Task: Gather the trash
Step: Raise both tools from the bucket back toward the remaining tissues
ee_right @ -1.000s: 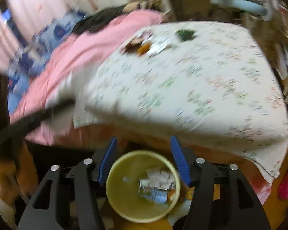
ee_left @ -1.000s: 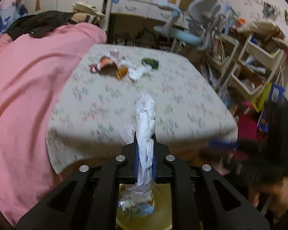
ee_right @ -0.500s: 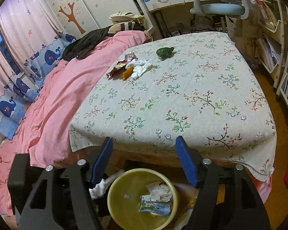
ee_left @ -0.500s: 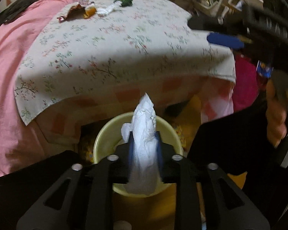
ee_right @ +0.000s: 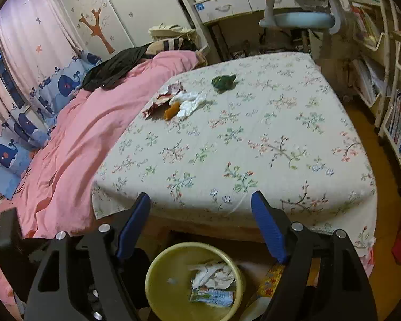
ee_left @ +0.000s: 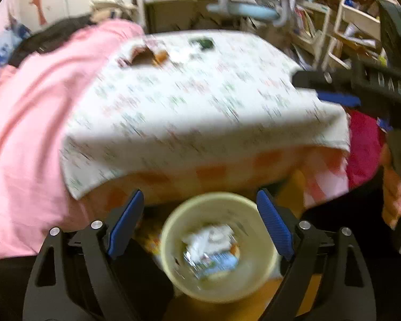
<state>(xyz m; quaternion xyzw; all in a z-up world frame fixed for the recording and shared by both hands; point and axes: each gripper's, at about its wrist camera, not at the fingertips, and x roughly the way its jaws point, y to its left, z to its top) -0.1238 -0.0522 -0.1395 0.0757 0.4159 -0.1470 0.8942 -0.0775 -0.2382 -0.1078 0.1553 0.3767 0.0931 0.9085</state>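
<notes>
yellow bin (ee_left: 171,254) beneath left gripper (ee_left: 200,214), right gripper (ee_right: 200,214); both jaws spread, empty.

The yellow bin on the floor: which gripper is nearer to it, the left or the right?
Left, it seems. The left gripper hangs open right above the yellow bin; the right gripper is open too, above its far rim and a little further off.

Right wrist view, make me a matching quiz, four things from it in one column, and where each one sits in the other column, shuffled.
Things:
1. green wrapper
2. yellow bin
3. white tissue
4. black garment

Places:
A. on the floor below the bed's near edge
B. on the pink blanket
C. far on the floral bedspread, by itself
D. beside the orange scrap and torn wrapper

Pairs: 1-C, 2-A, 3-D, 4-B
</notes>
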